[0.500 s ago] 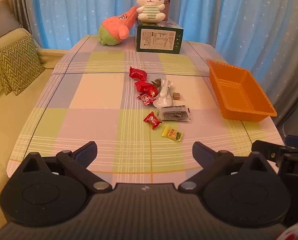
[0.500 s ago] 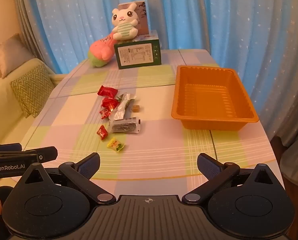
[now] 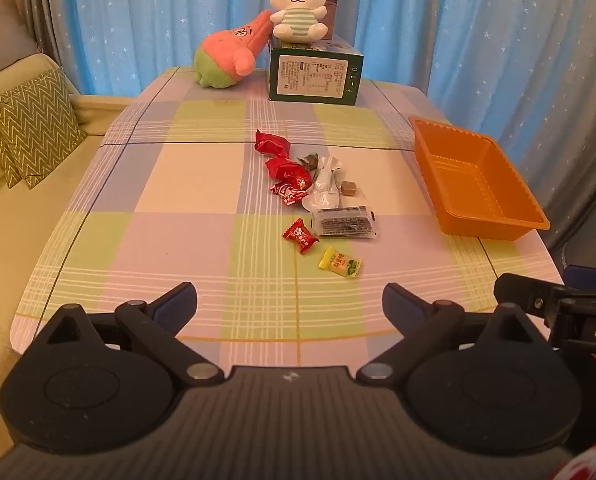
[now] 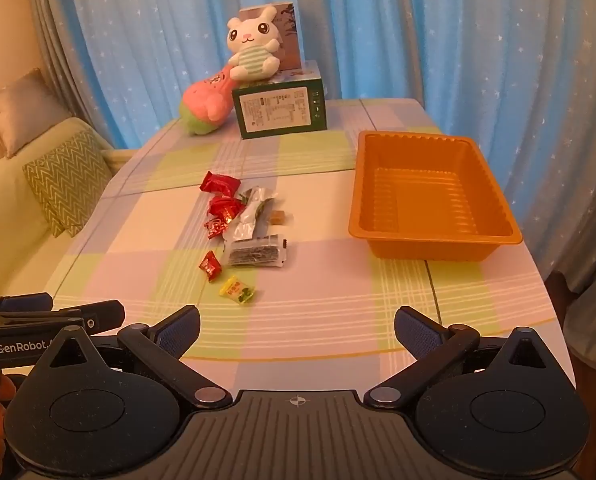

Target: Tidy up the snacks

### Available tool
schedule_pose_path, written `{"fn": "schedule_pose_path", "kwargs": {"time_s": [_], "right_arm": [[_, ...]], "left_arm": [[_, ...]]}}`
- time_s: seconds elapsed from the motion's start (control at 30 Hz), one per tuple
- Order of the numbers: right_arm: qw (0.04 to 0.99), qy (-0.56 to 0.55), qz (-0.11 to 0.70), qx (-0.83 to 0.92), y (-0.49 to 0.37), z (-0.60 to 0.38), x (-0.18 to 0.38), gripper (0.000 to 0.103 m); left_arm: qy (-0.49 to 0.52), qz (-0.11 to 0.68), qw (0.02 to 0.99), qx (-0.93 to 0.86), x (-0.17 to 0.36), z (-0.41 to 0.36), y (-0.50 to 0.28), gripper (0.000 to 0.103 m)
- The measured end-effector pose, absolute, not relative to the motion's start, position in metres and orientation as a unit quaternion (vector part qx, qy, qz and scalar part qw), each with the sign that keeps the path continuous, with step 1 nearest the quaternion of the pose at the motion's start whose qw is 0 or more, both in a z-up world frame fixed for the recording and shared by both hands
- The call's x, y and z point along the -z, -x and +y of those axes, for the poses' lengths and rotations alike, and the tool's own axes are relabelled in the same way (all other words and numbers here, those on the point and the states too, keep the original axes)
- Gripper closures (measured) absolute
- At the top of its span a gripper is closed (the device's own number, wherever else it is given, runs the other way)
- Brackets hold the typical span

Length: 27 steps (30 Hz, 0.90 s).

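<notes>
Your left hand-held gripper (image 3: 290, 300) is wide open and holding nothing, hanging over the near desk (image 3: 158, 240) edge with the yellow candy (image 3: 340, 263) closest, so go there first, coming in low and square. From the right view, your right hand-held gripper (image 4: 297, 326) is open and empty too, with the orange tray (image 4: 434, 236) still snack-free, well right of the snack pile (image 4: 242, 224).

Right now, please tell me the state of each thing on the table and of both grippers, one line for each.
Orange plastic tray: upright, empty.
Yellow wrapped candy: on the tablecloth, outside the tray.
Clear packet of dark snack: lying flat, sealed.
Red wrapped candies: loose in a cluster.
Green printed box: closed, white plush rabbit sitting on it.
Left gripper: open, empty.
Right gripper: open, empty.
</notes>
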State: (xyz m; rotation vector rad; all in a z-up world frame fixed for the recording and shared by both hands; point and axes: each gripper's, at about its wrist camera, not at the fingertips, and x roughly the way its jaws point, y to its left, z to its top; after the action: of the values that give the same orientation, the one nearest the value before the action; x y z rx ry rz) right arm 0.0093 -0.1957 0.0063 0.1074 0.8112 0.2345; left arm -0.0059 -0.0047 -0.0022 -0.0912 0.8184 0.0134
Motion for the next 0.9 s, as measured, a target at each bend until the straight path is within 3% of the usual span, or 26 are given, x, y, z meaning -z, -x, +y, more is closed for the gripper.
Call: {"fn": "schedule_pose_path", "kwargs": {"time_s": [0.9], "right_arm": [[0.913,-0.055,0.388,-0.113,-0.0078,-0.1977,-0.0113,0.0]], "left_arm": [[0.052,0.398,0.916,-0.001,-0.0042,-0.0073,0.0035,0.005]]}}
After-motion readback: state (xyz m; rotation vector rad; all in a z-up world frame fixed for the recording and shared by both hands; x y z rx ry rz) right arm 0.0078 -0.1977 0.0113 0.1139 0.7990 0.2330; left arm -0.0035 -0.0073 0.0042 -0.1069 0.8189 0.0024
